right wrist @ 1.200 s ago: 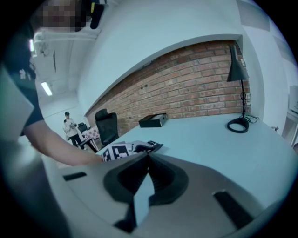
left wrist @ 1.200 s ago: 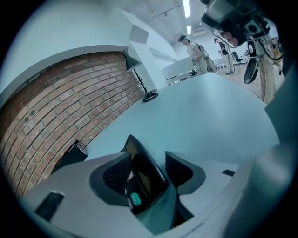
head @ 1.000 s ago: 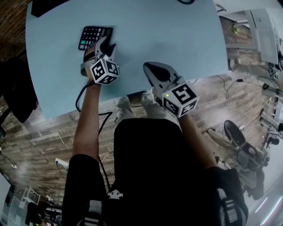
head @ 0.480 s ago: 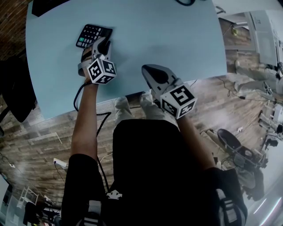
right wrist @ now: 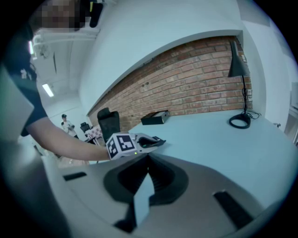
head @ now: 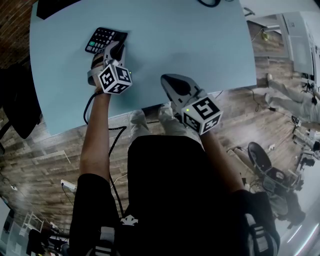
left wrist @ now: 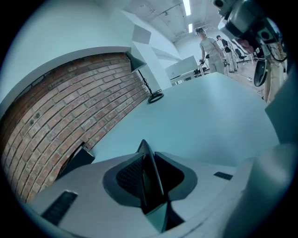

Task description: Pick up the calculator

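Calculator (head: 101,38) gripped in left gripper (head: 119,48) jaws, just closing; table (head: 200,40) below.

The black calculator (head: 99,39), keypad up, is pinched in the left hand-held gripper (head: 118,48).

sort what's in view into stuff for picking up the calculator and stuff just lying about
For the job: calculator; left gripper, jaws just been closing, now on the calculator's edge.
Lying about: black box; desk lamp; right gripper, shut, empty, idle.
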The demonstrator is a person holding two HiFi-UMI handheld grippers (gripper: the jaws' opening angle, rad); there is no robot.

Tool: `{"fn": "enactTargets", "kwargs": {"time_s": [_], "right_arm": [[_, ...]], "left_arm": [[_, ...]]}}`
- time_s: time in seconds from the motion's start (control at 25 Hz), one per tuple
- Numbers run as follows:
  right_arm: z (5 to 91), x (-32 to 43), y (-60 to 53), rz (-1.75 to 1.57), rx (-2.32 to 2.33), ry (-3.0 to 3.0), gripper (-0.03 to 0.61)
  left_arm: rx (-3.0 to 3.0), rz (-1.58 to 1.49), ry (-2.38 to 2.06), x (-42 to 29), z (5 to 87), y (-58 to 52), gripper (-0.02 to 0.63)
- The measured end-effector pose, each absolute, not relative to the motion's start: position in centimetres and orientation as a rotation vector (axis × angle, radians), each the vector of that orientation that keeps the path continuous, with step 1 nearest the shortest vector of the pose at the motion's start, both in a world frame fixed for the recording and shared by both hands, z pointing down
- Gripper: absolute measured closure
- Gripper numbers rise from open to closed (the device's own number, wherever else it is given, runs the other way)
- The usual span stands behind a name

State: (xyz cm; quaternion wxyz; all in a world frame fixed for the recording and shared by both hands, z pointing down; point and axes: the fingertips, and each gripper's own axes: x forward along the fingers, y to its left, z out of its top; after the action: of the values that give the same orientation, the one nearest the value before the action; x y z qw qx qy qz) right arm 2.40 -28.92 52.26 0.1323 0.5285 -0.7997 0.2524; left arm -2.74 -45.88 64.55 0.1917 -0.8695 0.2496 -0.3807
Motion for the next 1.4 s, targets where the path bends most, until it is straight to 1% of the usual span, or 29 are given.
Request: {"fn": "enactTargets", "kwargs": {"time_s": [0.48, 1.4], "right_arm": [[52.2, 2.6, -29.1, 0.745, 1.511, -2.333, 0.574], [49.3, 2.4, -31.2, 0.657, 1.489, -2.418, 0.574]], "left_arm": [[-2.478, -0.963, 0.776, -3.2, 60.7, -47.7, 0.56], [-2.555, -0.783, 0.919, -3.7, 53.5, -48.0, 0.561]]}}
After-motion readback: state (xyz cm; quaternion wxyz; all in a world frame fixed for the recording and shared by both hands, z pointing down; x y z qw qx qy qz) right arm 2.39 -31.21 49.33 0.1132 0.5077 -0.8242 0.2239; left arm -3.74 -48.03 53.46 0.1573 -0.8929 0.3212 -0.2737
